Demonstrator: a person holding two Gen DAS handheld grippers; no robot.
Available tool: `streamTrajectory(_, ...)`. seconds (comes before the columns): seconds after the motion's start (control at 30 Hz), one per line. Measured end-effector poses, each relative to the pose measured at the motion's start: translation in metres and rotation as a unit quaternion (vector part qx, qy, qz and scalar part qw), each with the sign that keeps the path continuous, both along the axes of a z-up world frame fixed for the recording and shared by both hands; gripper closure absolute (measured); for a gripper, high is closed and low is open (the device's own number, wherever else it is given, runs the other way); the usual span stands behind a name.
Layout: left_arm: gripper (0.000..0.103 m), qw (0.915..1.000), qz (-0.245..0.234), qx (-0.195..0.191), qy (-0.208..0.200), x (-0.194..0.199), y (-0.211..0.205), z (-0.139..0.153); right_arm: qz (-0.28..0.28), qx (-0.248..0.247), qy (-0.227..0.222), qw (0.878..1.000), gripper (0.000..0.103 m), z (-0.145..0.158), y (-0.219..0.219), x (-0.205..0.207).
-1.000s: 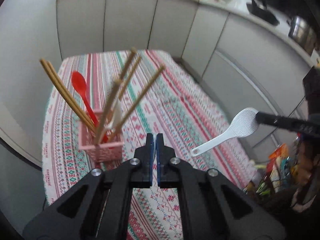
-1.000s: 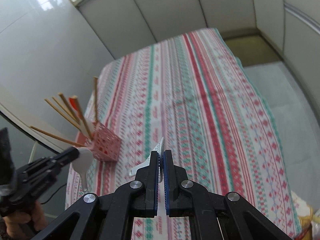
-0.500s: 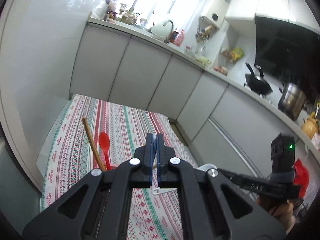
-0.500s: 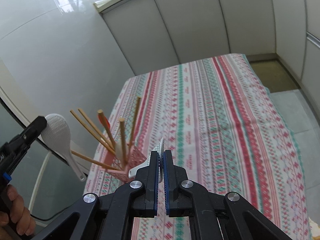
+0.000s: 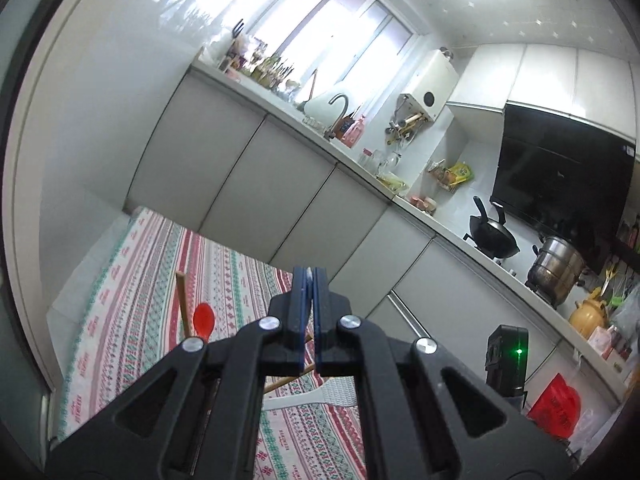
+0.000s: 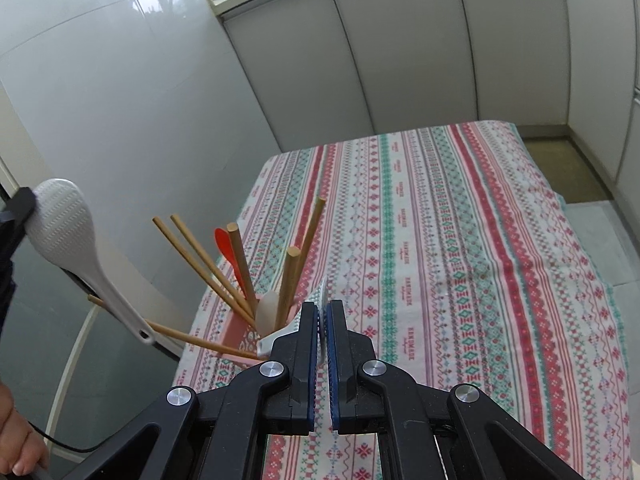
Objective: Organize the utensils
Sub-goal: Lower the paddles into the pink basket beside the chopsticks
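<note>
Indoors, a striped-cloth table (image 6: 460,240) stands by grey kitchen cabinets (image 6: 400,52). At seven o'clock, a pink basket (image 6: 236,332) bristles with wooden chopsticks (image 6: 240,268). Left tongs (image 6: 24,208) and right tongs (image 6: 323,312) each pinch a white rice paddle (image 6: 68,232).

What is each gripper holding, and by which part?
The left gripper pinches a white rice paddle by its head; the right gripper pinches another white paddle, also by its head.

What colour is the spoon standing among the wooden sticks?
Red: the plastic spoon in the pink basket, clearest in the right wrist view.

Matt wooden chopsticks (image 6: 208,268), glossy wall (image 6: 120,100)
</note>
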State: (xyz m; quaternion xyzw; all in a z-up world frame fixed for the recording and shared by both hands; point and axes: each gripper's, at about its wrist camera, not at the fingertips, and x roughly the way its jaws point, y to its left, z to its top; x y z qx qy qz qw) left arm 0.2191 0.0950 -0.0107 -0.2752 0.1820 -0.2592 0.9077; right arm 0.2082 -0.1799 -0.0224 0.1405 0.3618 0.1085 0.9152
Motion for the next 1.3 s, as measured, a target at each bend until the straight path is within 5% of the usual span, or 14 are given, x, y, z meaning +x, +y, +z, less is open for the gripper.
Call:
streamTrajectory(0.57, 0.1, 0.9967, -0.007, 0.054, -0.061, 0.007, -0.054, -0.019, -0.025, -0.022, -0.025, 0.999, 0.099, 0.006, -0.012, -0.008)
streamTrajectory(0.7, 0.1, 0.9981, -0.005, 0.008, -0.06, 0.003, -0.038, -0.003, -0.026, -0.015, -0.02, 0.999, 0.099, 0.004, -0.023, -0.009)
streamTrajectory(0.87, 0.1, 0.989, 0.018, -0.005, -0.147, -0.034, -0.01, 0.036, -0.026, -0.002, -0.023, 0.999, 0.099, 0.007, -0.032, -0.013)
streamTrajectory(1.13, 0.1, 0.9991, 0.024, -0.02, -0.027, 0.025, 0.013, -0.023, -0.019, 0.002, -0.028, 0.999, 0.099, 0.012, -0.029, -0.015)
streamTrajectory(1.3, 0.1, 0.9999, 0.009, 0.008, -0.008, 0.041, -0.003, -0.045, -0.019, 0.004, -0.028, 0.999, 0.099, 0.011, -0.024, -0.012)
